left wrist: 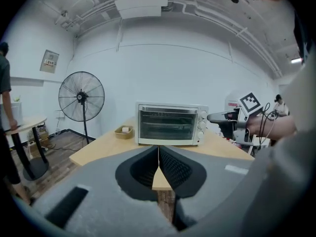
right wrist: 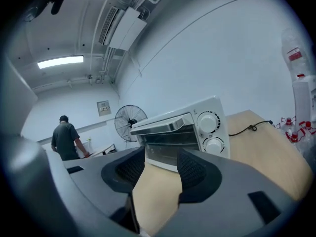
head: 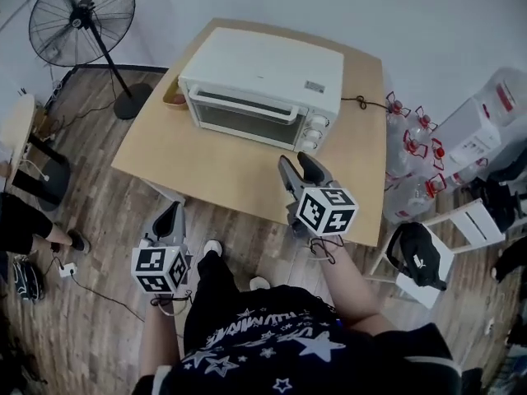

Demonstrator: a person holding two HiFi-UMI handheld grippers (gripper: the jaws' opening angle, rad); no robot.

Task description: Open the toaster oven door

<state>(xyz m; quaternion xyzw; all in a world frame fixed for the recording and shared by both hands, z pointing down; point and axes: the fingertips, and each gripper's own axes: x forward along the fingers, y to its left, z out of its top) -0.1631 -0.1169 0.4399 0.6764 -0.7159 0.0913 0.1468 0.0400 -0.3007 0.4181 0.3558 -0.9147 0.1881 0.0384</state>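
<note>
A white toaster oven (head: 259, 89) stands at the back of the wooden table (head: 206, 171) with its glass door shut and the handle bar (head: 243, 105) along the door's top edge. My right gripper (head: 297, 165) hovers open over the table just in front of the oven's knobs, holding nothing. In the right gripper view the oven (right wrist: 182, 132) fills the gap between the open right gripper (right wrist: 160, 169). My left gripper (head: 169, 217) is shut and empty, low over the floor off the table's front edge. In the left gripper view the left gripper (left wrist: 158, 154) faces the oven (left wrist: 170, 125).
A small brown tray (head: 174, 95) sits left of the oven. The oven's power cord (head: 362, 101) trails right. A standing fan (head: 82, 15) is at the far left, water bottles (head: 412, 155) and a chair with a black bag (head: 420, 257) at the right. A person (right wrist: 66, 137) stands off to the left.
</note>
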